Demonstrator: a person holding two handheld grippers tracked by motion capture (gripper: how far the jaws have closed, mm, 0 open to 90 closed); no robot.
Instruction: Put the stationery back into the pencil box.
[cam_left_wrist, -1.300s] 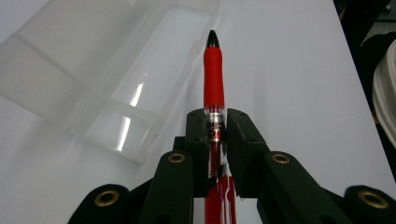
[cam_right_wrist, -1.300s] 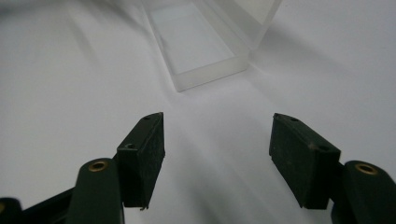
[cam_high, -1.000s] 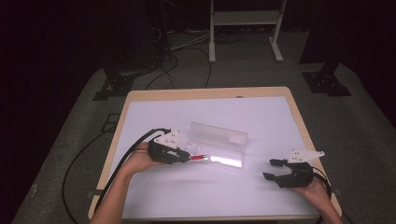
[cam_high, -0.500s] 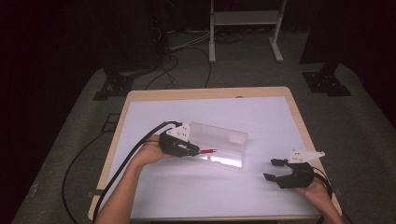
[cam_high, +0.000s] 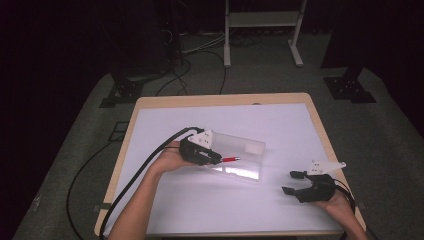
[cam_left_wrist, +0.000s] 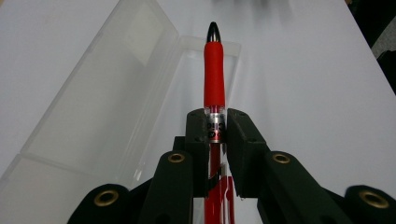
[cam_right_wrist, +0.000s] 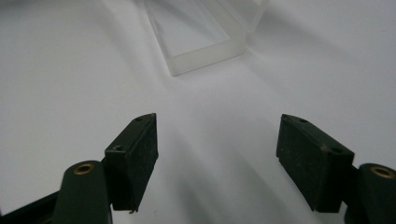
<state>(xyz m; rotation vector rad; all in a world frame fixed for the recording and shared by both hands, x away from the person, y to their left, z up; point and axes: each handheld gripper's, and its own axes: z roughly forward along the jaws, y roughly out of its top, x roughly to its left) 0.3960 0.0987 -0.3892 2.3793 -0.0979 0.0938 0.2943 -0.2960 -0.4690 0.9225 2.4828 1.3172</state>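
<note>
A red pen (cam_left_wrist: 214, 70) with a black tip is clamped between the jaws of my left gripper (cam_left_wrist: 216, 126), pointing straight ahead. In the high view the left gripper (cam_high: 217, 159) holds the pen (cam_high: 230, 159) level over the clear plastic case (cam_high: 242, 152), which lies open at the middle of the table. The case's lid (cam_left_wrist: 107, 88) is folded out to the left of the pen. My right gripper (cam_high: 294, 182) rests near the front right corner, open after widening a little, with nothing between its jaws. The right gripper (cam_right_wrist: 217, 154) faces one end of the case (cam_right_wrist: 196, 42).
A white mat (cam_high: 280, 125) covers the wooden table (cam_high: 225, 99). The black cable (cam_high: 145, 170) from the left gripper trails off the front left edge. Beyond the table are dark floor, stand feet (cam_high: 120, 97) and a metal frame (cam_high: 260, 30).
My left gripper has carried the red pen right and slightly away from me, bringing it over the open case. The right hand has stayed put.
</note>
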